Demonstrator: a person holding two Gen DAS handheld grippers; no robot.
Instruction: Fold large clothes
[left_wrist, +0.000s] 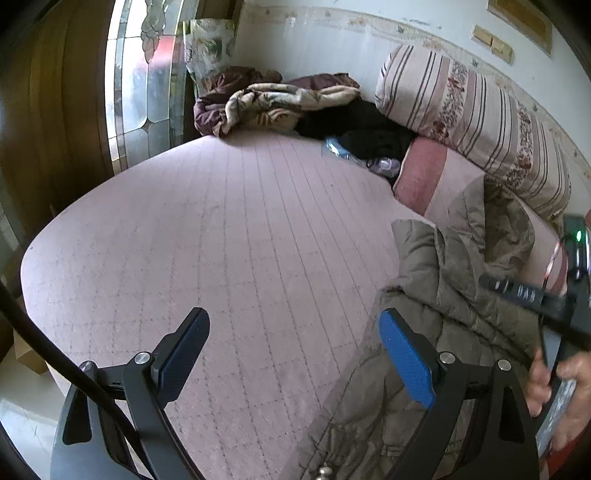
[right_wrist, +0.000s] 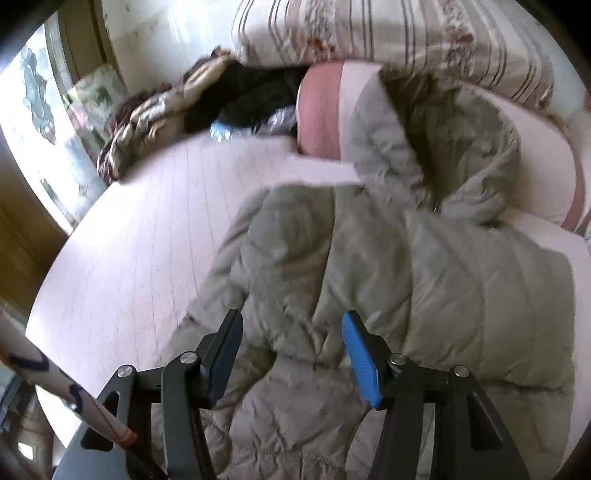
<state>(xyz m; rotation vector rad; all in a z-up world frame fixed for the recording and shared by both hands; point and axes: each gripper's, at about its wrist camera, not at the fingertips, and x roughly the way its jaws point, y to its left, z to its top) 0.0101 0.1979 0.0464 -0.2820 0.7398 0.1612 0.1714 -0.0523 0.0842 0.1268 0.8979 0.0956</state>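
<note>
A large olive-grey quilted coat (right_wrist: 388, 258) with a fur-trimmed hood lies spread on the pink bed (right_wrist: 140, 236). Its hood end rests on a pink pillow (right_wrist: 321, 110). In the left wrist view the coat (left_wrist: 436, 295) lies at the right side of the bed (left_wrist: 221, 240). My left gripper (left_wrist: 291, 332) is open and empty above the bare sheet, its right finger at the coat's left edge. My right gripper (right_wrist: 291, 332) is open and empty just above the coat's lower middle. The right gripper's body (left_wrist: 543, 295) shows at the right edge of the left wrist view.
A rolled striped quilt (left_wrist: 480, 110) lies along the wall behind the pillow (left_wrist: 421, 173). A heap of brown blanket (left_wrist: 266, 99) and dark clothes (left_wrist: 362, 129) sits at the bed's far end. A window (left_wrist: 144, 74) and wooden frame stand at the left.
</note>
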